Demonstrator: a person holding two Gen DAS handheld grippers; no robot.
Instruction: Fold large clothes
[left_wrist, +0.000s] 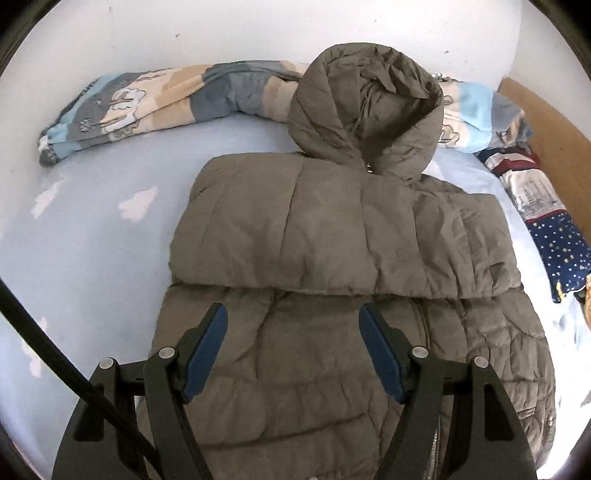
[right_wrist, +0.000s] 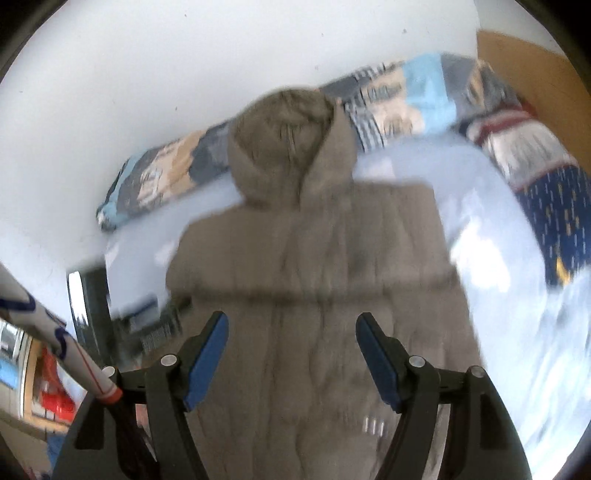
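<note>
The jacket lies flat on the bed, its hood at the far end against the rolled quilt by the wall. A folded band, which I take to be the sleeves, lies across the chest, and the near part runs under my tools.

My worry is the puffy filling: I judge it will spring back and slide, so a shallow pinch on 1 layer could let the crossed band slip open when I lift the near hem.

My left gripper hangs over the near half, tilted forward and down, jaws wide apart and holding nothing. My right gripper sits over the same stretch, equally wide and empty; its view is smeared, so I can't tell its height above the cloth.
</note>
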